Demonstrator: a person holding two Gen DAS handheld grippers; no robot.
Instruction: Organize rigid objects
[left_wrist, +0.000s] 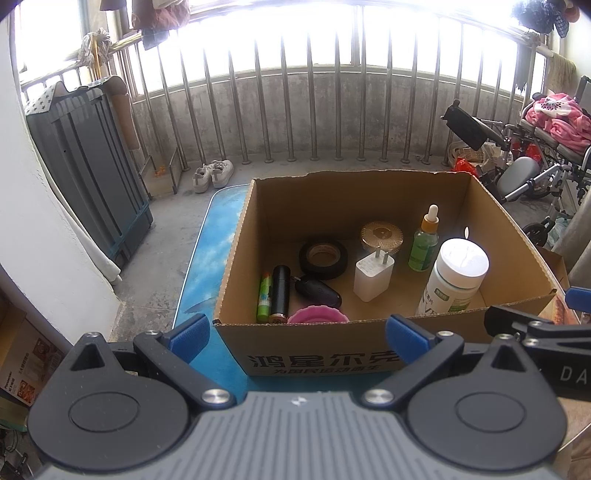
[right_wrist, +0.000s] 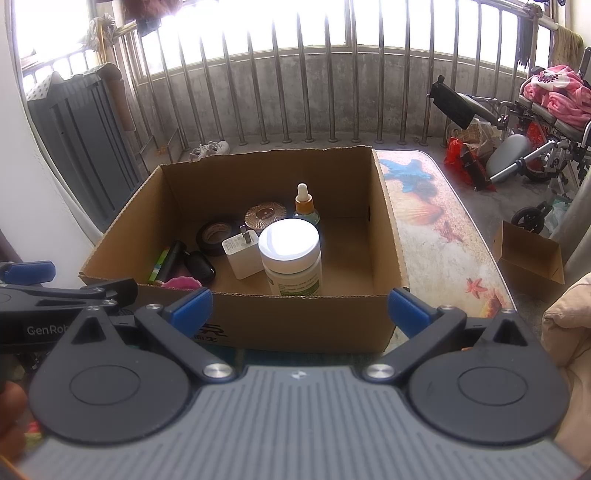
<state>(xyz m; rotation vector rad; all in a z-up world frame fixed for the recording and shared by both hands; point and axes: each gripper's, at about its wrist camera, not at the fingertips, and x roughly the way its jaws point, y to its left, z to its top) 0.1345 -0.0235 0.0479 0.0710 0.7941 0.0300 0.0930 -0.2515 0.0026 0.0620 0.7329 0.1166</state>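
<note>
An open cardboard box (left_wrist: 332, 347) (right_wrist: 388, 229) stands on a beach-print table. Inside it are a white-capped bottle (left_wrist: 456, 273) (right_wrist: 291, 258), a white charger plug (left_wrist: 373, 277) (right_wrist: 242, 254), a green dropper bottle (left_wrist: 424, 242) (right_wrist: 304, 203), a black tape roll (left_wrist: 323, 258) (right_wrist: 214, 236), a gold round tin (left_wrist: 382, 234) (right_wrist: 264, 214), a black key fob (left_wrist: 319, 291) (right_wrist: 199, 267), a black tube (left_wrist: 279, 291), a green tube (left_wrist: 264, 297) and a pink dish (left_wrist: 317, 315) (right_wrist: 181, 282). My left gripper (left_wrist: 295, 332) is open and empty before the box's near wall. My right gripper (right_wrist: 299, 306) is open and empty there too.
The table (right_wrist: 436, 221) extends right of the box. A small open carton (right_wrist: 528, 258) sits on the floor at right. A wheelchair (right_wrist: 517, 122) with pink blankets stands at far right. A grey folded panel (left_wrist: 92, 166) leans at left. White shoes (left_wrist: 212, 173) lie by the railing.
</note>
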